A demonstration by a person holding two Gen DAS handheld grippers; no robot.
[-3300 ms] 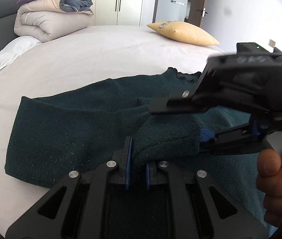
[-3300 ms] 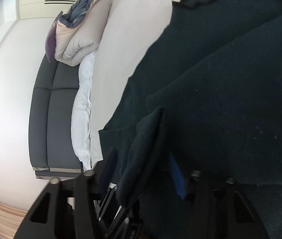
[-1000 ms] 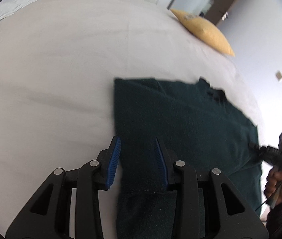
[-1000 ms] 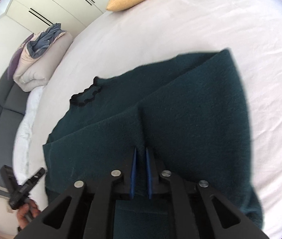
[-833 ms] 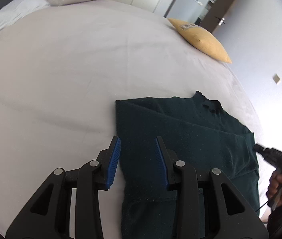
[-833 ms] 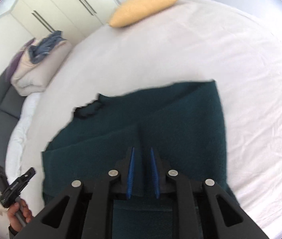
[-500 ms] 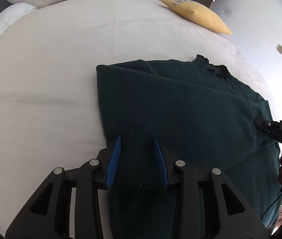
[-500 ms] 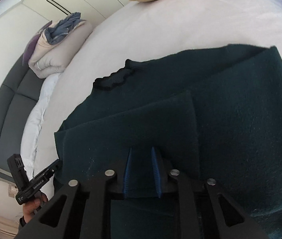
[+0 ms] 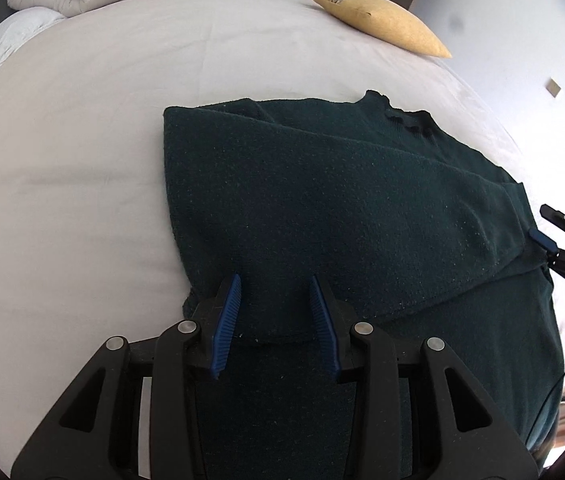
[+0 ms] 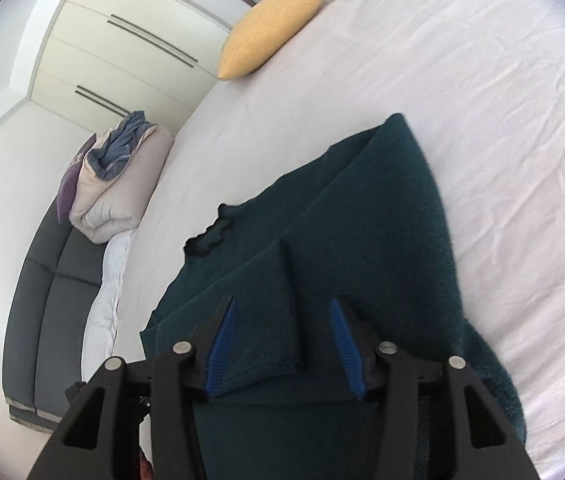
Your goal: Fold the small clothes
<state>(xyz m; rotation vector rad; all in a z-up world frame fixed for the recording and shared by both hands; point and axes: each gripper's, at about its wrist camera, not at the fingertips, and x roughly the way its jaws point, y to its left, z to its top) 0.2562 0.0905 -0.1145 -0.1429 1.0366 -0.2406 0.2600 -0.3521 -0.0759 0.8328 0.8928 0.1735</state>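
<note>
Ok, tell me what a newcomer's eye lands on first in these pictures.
First, the dark green sweater, lying partly folded across the middle of the pale bed sheet. Next, the blue pads of the left hand-held gripper, standing open over the sweater's near edge. Then the mustard-yellow pillow at the far edge of the bed.

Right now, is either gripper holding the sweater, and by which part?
Nothing is held. The left gripper and the right gripper, whose jaws have just been opening, both stand open over the sweater with pads clear of the fabric.

Label on yellow pillow [image 9: 378, 18], print perhaps too small to read
</note>
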